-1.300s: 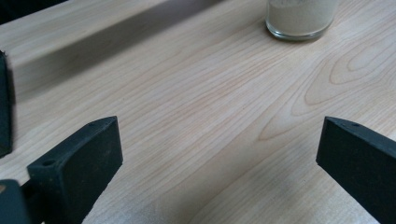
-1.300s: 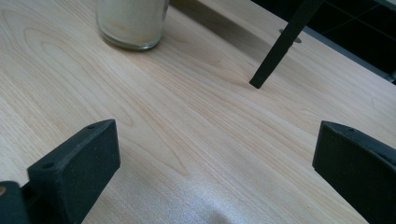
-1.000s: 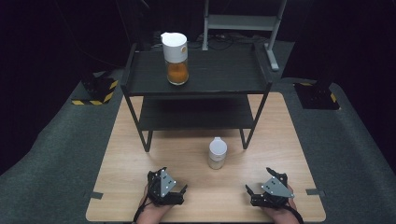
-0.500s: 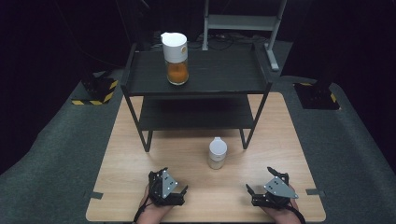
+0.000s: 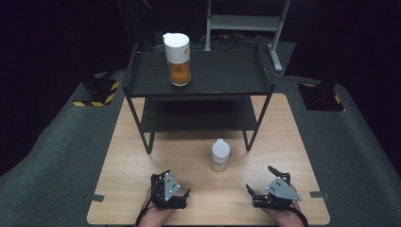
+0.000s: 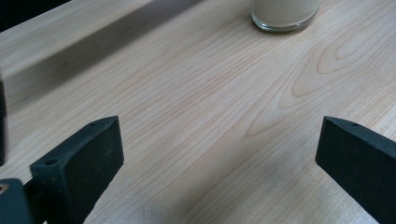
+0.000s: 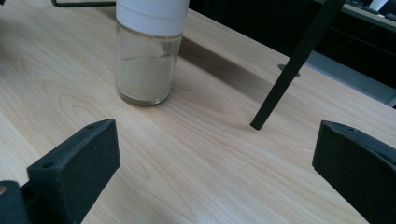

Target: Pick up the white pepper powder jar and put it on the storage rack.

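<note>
Looking down on a light wooden table [image 5: 142, 189] with a black two-tier shelf [image 5: 213, 90] standing across its far half. Resting at the near edge, a hand on each: the left gripper [image 5: 182, 197] toward the left, the right gripper [image 5: 260, 182] toward the right — both with jaws spread wide and holding nothing.

Standing upright on the bare wood between the two grippers, a little farther from the person and just in front of the shelf's lower tier: a small glass jar [image 5: 220, 155] with a white cap, partly filled with pale powder. Sitting well apart from both grippers, slightly nearer the right one.

Seen along the left gripper [image 6: 219, 154], only the jar's glass base [image 6: 285, 14] peeking in at the top edge, ahead and right of centre, well beyond the parted jaws.

Seen along the right gripper [image 7: 215, 158], the jar [image 7: 148, 60] rising ahead and to the left, beyond the left jaw — not between the jaws. Slanting down to the wood at right, one thin black shelf leg [image 7: 289, 74].

Standing on the shelf's top tier, a taller white-lidded jar [image 5: 178, 59] with orange contents.
</note>
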Tool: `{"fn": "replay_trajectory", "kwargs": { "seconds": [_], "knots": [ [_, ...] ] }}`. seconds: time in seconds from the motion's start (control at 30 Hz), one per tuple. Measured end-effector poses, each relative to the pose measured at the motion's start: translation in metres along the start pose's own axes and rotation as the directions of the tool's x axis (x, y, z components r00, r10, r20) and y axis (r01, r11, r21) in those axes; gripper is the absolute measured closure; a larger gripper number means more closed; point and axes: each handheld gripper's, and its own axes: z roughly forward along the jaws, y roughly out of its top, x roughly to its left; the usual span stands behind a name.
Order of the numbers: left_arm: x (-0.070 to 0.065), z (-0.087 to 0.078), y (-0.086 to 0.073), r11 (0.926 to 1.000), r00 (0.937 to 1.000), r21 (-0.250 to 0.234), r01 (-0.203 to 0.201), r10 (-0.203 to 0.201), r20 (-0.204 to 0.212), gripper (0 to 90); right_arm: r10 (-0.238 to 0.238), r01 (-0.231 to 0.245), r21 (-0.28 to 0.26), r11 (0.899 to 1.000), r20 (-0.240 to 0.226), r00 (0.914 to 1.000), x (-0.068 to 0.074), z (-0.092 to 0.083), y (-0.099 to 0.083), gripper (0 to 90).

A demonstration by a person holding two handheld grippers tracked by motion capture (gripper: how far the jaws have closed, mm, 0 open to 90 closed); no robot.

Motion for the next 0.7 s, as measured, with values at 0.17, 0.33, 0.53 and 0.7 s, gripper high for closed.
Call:
{"fn": "replay_trajectory", "kwargs": {
  "seconds": [0.17, 0.33, 0.53, 0.7],
  "knots": [
    [-0.001, 0.000, 0.001, 1.0000, 1.0000, 0.003, -0.007, 0.007, 0.000, 1.2, -0.011, 0.011, -0.012, 1.000, -0.002, 0.9999, 0.002, 0.003, 0.004, 0.0],
    [0.000, 0.000, 0.000, 1.0000, 1.0000, -0.002, -0.004, 0.004, 0.001, 1.2, -0.005, 0.005, -0.018, 1.000, -0.012, 0.9999, 0.003, 0.007, 0.007, 0.0],
    [0.001, 0.000, -0.001, 1.0000, 1.0000, -0.004, -0.003, 0.003, 0.004, 1.2, 0.002, -0.002, -0.022, 1.000, -0.021, 0.9998, 0.004, 0.014, 0.013, 0.0],
    [0.001, -0.001, -0.001, 1.0000, 1.0000, -0.007, -0.003, 0.003, 0.007, 1.3, 0.012, -0.012, -0.025, 1.000, -0.030, 0.9995, 0.005, 0.020, 0.017, 0.0]
  ]
}}
